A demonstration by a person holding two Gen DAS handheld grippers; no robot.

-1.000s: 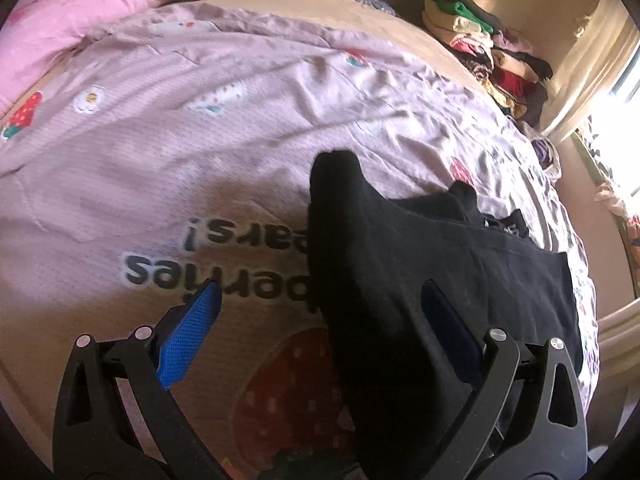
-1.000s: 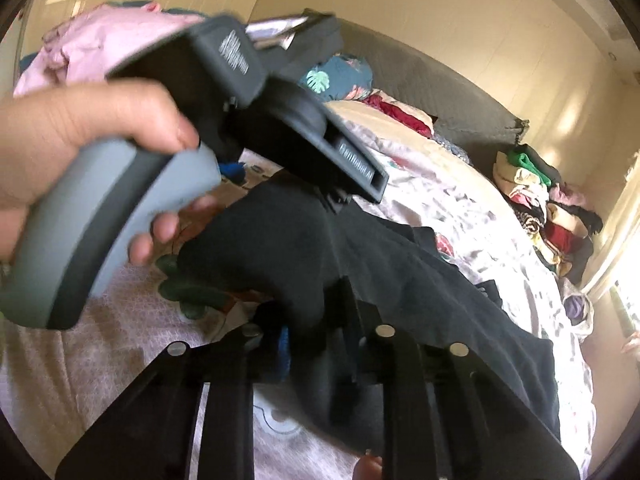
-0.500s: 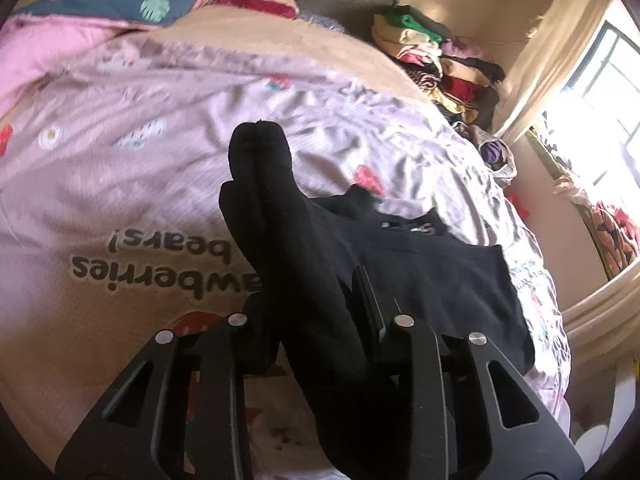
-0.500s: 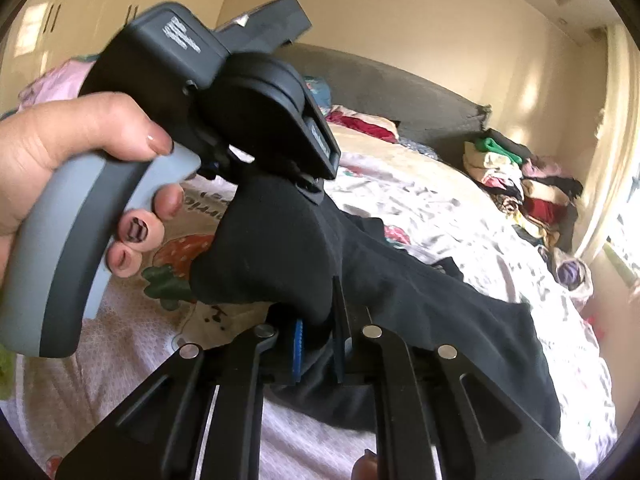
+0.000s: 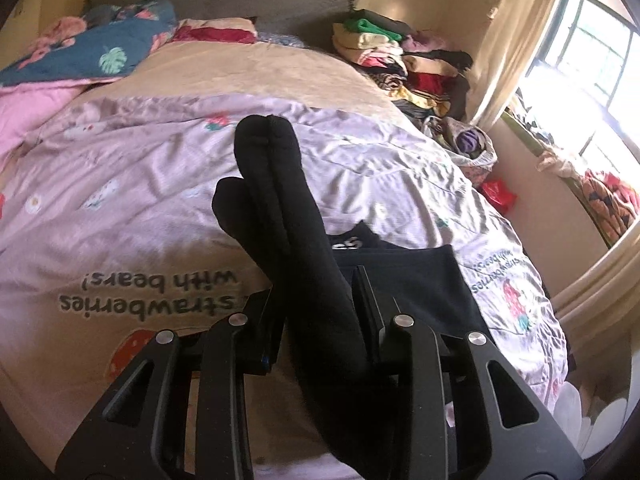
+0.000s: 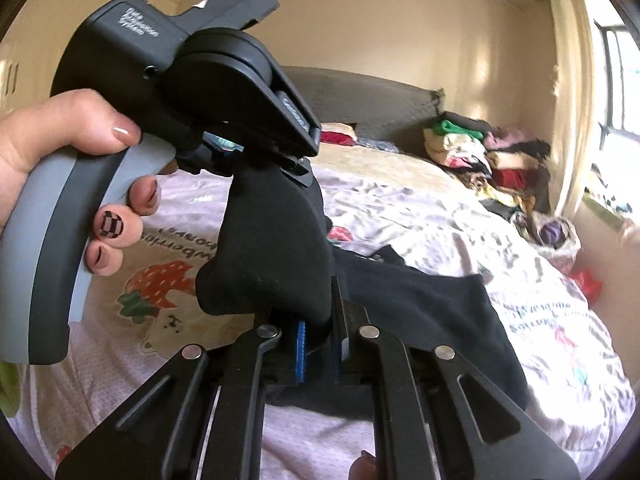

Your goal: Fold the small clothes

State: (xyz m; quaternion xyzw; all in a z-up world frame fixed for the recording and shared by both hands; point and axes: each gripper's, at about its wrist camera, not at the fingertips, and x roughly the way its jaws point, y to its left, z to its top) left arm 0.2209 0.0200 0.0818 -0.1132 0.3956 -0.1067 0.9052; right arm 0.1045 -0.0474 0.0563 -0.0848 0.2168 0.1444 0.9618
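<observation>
Black sock (image 5: 280, 216): raised above pink bedspread (image 5: 120, 184), clamped by left gripper (image 5: 316, 312) and right gripper (image 6: 320, 344) fingers; black garment (image 6: 432, 312) lying right.

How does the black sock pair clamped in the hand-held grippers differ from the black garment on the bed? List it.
The black sock pair is narrow and rounded-tipped; the black garment is broad and flat.
The socks are held up by the left hand-held gripper and right hand-held gripper; the garment lies on the bedspread.
Both are plain black fabric.
</observation>
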